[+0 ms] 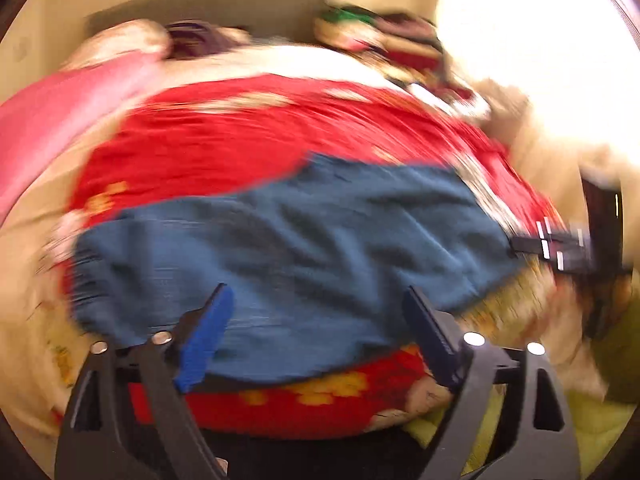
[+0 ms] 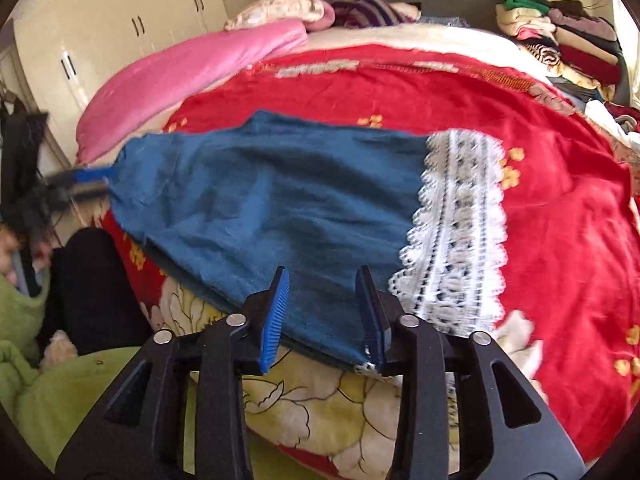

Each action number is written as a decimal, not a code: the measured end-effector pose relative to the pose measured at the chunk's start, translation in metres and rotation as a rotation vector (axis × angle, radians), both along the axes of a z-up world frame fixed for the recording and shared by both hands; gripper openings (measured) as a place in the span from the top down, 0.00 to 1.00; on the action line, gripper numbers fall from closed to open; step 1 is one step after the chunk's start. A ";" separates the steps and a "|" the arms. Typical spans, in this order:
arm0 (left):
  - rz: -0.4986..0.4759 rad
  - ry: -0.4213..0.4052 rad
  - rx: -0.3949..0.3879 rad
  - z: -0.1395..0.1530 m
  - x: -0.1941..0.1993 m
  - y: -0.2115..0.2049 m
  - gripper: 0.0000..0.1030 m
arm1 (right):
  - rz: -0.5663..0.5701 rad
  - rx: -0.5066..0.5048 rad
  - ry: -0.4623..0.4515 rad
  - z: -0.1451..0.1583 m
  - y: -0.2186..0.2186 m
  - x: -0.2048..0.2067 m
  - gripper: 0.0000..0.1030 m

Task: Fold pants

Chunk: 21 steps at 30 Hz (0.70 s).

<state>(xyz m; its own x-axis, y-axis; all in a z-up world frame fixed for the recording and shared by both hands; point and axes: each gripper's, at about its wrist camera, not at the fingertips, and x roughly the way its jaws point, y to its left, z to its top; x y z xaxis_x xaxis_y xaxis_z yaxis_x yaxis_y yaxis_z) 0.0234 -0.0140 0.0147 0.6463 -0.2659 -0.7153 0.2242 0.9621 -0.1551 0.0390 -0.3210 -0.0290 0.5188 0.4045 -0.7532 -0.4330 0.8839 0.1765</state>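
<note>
Blue pants (image 2: 272, 208) with a white lace cuff (image 2: 456, 220) lie spread flat on a red flowered bedspread (image 2: 560, 240). My right gripper (image 2: 322, 312) is open, its jaws wide apart over the pants' near edge, next to the lace. In the blurred left wrist view the pants (image 1: 296, 240) fill the middle, and my left gripper (image 1: 320, 332) is open over their near edge. The right gripper shows at that view's right edge (image 1: 560, 246). The left gripper shows blurred at the pants' left end in the right wrist view (image 2: 80, 184).
A pink quilt (image 2: 188, 76) lies along the bed's far left side. Pillows (image 2: 288, 10) and a stack of folded clothes (image 2: 568, 44) sit at the head. White wardrobes (image 2: 112, 32) stand at left. A green-sleeved person (image 2: 24, 320) is at lower left.
</note>
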 end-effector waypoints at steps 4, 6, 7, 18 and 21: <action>0.210 0.011 -0.022 0.000 0.007 0.051 0.12 | -0.010 -0.044 0.043 -0.017 0.006 0.002 0.63; 0.305 0.023 -0.019 -0.006 0.009 0.070 0.12 | -0.011 -0.039 0.051 -0.021 0.006 0.001 0.61; 0.361 0.034 -0.017 -0.010 0.011 0.080 0.11 | -0.012 -0.036 0.054 -0.022 0.006 0.002 0.61; 0.456 0.029 -0.111 -0.027 0.019 0.114 0.58 | -0.010 -0.033 0.082 -0.024 0.006 0.004 0.57; 0.493 0.018 -0.079 -0.027 0.021 0.130 0.58 | -0.010 -0.035 0.081 -0.025 0.006 0.003 0.56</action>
